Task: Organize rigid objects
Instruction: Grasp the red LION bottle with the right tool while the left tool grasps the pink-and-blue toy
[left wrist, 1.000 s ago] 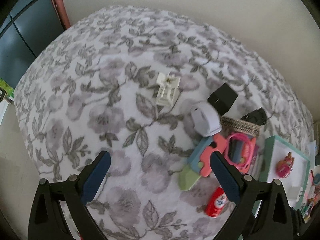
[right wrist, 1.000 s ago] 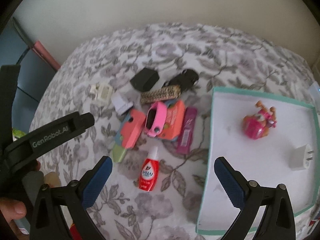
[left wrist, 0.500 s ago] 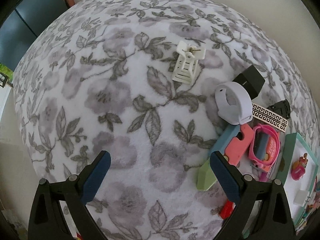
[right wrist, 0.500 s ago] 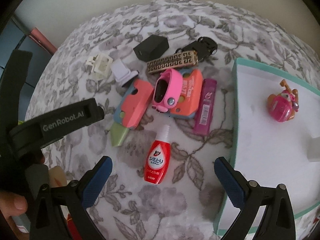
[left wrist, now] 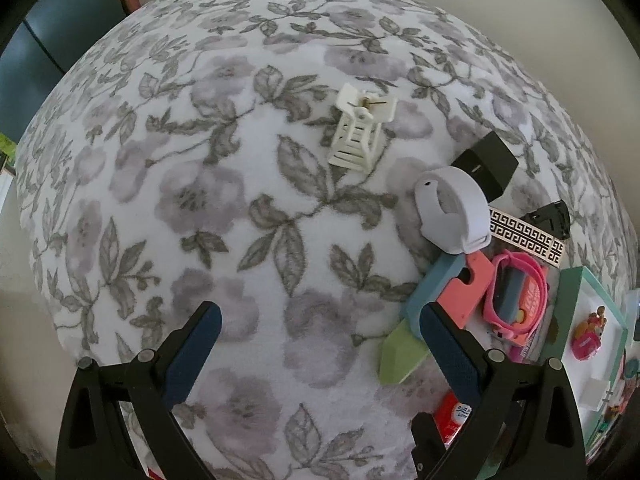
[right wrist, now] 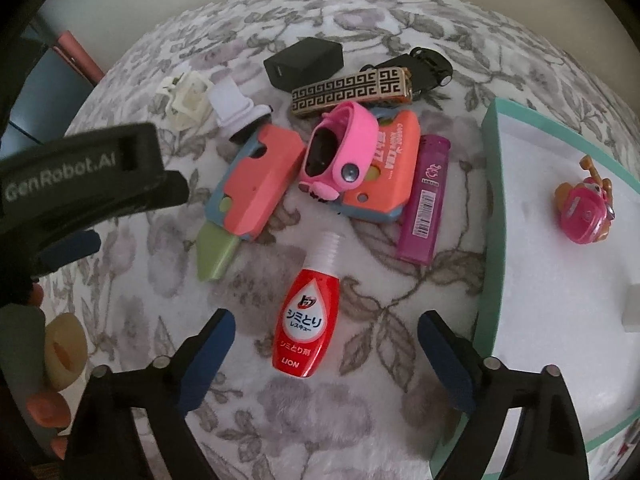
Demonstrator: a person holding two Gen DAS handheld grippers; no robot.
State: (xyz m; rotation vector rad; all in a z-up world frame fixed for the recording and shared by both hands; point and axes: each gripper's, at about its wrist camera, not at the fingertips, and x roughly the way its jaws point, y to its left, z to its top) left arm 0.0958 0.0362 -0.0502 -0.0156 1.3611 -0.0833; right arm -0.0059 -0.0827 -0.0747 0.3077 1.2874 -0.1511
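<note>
A pile of small rigid objects lies on a floral blanket. In the right wrist view, a red stain-remover bottle (right wrist: 309,320) lies just ahead of my open, empty right gripper (right wrist: 326,332). Beyond it are a coral-and-blue toy knife (right wrist: 252,196), a pink watch (right wrist: 340,152), a purple lighter (right wrist: 426,200), a patterned hair clip (right wrist: 350,90) and a black charger (right wrist: 304,62). My left gripper (left wrist: 318,322) is open and empty above bare blanket. Ahead of it lie a white clip (left wrist: 360,132) and a white watch band (left wrist: 452,210).
A teal-rimmed white tray (right wrist: 494,184) at the right holds a pink toy figure (right wrist: 586,212) and a white plug (right wrist: 632,308). The left gripper's body (right wrist: 80,176) fills the left of the right wrist view. A wall runs behind the blanket.
Both grippers have moved forward and lower toward the objects. The red bottle now lies close between the right fingers. The white clip and band are nearer the left gripper.
</note>
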